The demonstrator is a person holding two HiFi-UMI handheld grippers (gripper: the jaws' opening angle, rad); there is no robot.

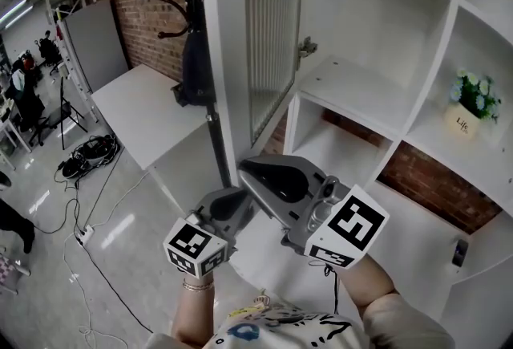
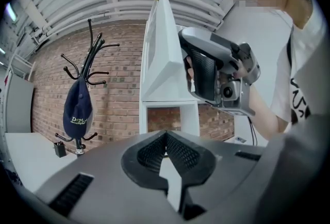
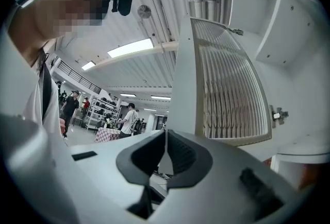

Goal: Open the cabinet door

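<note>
Open cabinet door (image 1: 273,34) just above closed right claw (image 1: 245,168).

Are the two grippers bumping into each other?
Apart. In the left gripper view, white cabinet shows between the left gripper and the right gripper.

I had the cabinet door (image 1: 272,26) standing open just ahead of the right gripper (image 1: 244,167), with its lower corner nearest the tip. The left gripper (image 1: 240,199) sat just beside the right one, to its left and lower. The cabinet shelves (image 1: 353,83) lay to the right of the right gripper, past the door, and a flower pot (image 1: 467,116) sat in a compartment far to that side. Left of the left gripper, beyond the door, stood a coat rack (image 2: 87,63) with a cap (image 2: 77,109) on it, and a table (image 1: 144,115) lay beside the rack.
</note>
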